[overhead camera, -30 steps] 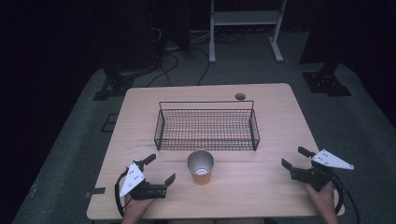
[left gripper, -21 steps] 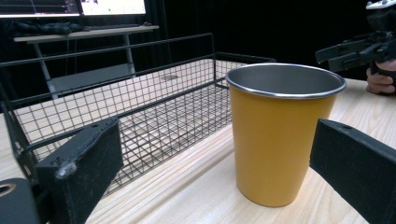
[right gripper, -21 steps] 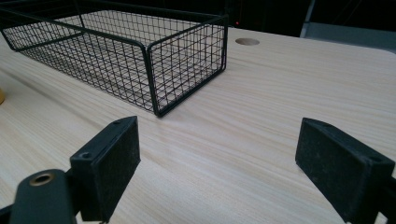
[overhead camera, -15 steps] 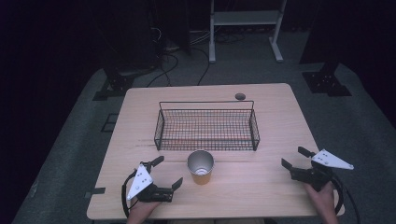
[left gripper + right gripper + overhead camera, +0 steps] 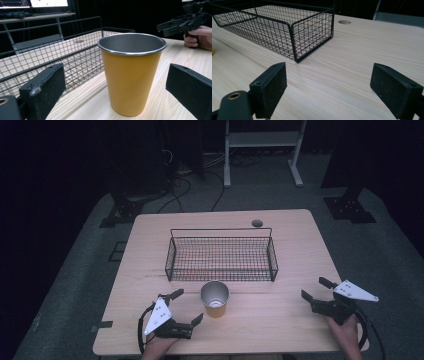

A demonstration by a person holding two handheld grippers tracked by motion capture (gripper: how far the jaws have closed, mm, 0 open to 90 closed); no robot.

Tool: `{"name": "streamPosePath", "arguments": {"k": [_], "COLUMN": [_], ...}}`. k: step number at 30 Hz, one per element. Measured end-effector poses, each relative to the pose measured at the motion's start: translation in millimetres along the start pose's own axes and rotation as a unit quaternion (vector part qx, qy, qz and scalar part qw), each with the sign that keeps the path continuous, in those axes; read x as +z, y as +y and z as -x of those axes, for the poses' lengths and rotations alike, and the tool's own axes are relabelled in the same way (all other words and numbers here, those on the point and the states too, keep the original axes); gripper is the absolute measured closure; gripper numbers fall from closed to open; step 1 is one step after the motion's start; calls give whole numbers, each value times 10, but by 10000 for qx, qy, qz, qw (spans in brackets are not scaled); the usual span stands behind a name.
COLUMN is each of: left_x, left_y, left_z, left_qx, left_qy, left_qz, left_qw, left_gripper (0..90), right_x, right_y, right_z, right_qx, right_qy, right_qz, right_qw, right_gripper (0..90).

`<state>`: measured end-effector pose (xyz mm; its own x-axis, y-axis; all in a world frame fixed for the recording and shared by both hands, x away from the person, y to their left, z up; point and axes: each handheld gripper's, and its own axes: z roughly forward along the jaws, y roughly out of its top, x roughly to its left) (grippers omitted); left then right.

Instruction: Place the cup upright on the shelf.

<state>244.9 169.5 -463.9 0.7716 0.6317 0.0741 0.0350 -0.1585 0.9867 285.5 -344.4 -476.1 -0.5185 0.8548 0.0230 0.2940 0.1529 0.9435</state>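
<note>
A yellow metal cup (image 5: 215, 299) with a silver inside stands upright near the table's front, just before the black wire basket (image 5: 221, 255). My left gripper (image 5: 187, 306) sits open just left of the cup, its jaws pointing at it. In the left gripper view the cup (image 5: 131, 75) stands close ahead between the wide-spread pads (image 5: 47, 87), and nothing touches it. My right gripper (image 5: 315, 288) is open at the front right, with bare wood between its pads (image 5: 272, 82).
The basket (image 5: 287, 27) looks empty and lies across the table's middle. A round cable hole (image 5: 257, 223) is at the back. The table's front edge (image 5: 225, 353) runs close under both hands. The right hand with its gripper (image 5: 182, 22) shows beyond the cup.
My left gripper has slid right, toward the cup, and its jaws now flank the cup's near side. The right gripper and the cup have stayed where they were.
</note>
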Motion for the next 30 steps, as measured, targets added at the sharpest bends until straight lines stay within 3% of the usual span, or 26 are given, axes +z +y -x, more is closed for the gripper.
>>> {"name": "streamPosePath", "arguments": {"k": [21, 30], "left_x": [261, 456], "left_y": [17, 17], "left_z": [100, 137], "left_qx": [-11, 56], "left_qy": [-149, -192], "left_qz": [-238, -357], "left_qw": [9996, 9992], "left_gripper": [18, 18], "right_x": [4, 2], "right_y": [0, 1], "right_z": [-5, -3], "right_qx": [-35, -17], "right_qy": [2, 9], "right_qz": [-12, -4], "right_qw": [10000, 10000], "right_gripper": [128, 128]}}
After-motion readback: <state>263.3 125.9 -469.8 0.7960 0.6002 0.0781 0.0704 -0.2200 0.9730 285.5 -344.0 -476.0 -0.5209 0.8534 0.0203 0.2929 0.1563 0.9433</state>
